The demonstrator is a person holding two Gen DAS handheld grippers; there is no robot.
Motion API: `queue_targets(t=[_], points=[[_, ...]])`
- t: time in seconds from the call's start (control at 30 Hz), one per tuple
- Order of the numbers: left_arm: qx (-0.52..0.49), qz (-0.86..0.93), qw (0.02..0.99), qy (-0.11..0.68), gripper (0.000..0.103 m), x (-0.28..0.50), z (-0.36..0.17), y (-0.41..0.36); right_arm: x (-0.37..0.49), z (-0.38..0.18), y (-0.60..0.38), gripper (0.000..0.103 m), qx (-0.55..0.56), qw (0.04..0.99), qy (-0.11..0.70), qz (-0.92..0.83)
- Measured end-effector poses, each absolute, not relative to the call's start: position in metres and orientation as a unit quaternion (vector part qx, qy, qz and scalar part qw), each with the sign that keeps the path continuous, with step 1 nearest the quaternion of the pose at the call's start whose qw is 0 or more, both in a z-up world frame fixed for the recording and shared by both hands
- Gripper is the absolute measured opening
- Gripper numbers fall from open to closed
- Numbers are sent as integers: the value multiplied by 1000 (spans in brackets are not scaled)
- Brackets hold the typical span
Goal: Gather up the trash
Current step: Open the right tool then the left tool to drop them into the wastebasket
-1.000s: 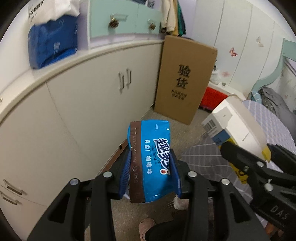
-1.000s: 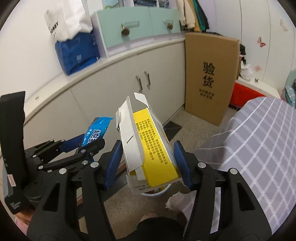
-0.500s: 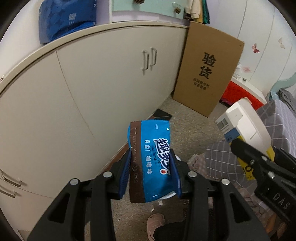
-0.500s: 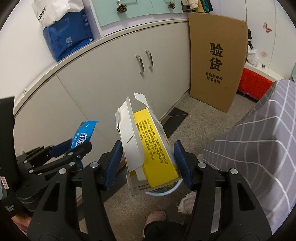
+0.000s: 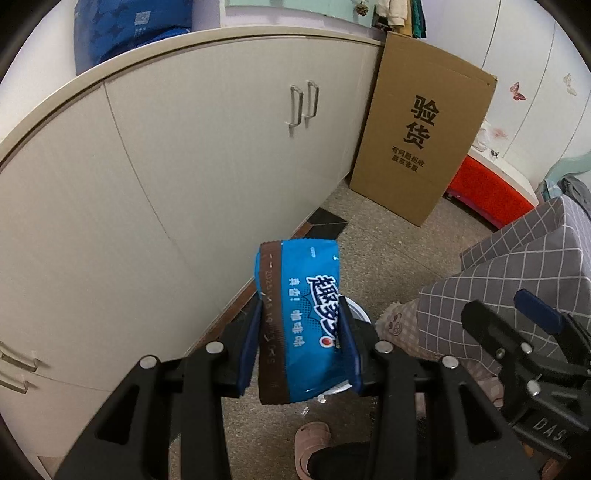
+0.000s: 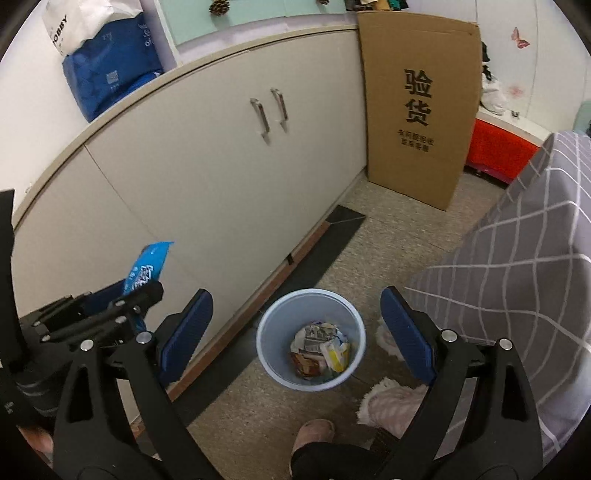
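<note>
A run of cream cabinets (image 5: 207, 184) and a tall cardboard box (image 5: 421, 140) are seen along a speckled floor (image 5: 388, 251) in the left wrist view. A blue snack wrapper (image 5: 303, 325) is clamped upright between the pads of the left gripper (image 5: 301, 345). In the right wrist view, a pale blue trash bin (image 6: 277, 332) is seen on the floor beside the cabinets, with crumpled packaging (image 6: 319, 354) inside. The right gripper (image 6: 295, 332) is spread wide above it, with nothing held.

Printed "验货" on carton (image 6: 417, 107); "趣多多" and "2025" on blue wrapper (image 5: 301, 325); "DAS" on right gripper (image 5: 532, 354); "OBBY" on white bag (image 6: 77, 22).
</note>
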State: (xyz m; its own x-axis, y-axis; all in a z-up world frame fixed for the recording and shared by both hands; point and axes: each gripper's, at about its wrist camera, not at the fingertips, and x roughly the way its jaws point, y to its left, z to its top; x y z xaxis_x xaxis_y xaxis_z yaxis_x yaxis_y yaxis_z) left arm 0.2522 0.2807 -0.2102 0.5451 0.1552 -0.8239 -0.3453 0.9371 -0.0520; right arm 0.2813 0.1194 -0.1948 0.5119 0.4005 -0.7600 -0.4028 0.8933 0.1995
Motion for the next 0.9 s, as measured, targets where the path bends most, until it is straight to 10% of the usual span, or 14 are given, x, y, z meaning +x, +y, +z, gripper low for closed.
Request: queue_targets(t=[0.9], points=[[-85, 85, 890, 440, 50, 295, -198, 236, 283, -161, 76, 93, -53, 925, 355, 127]])
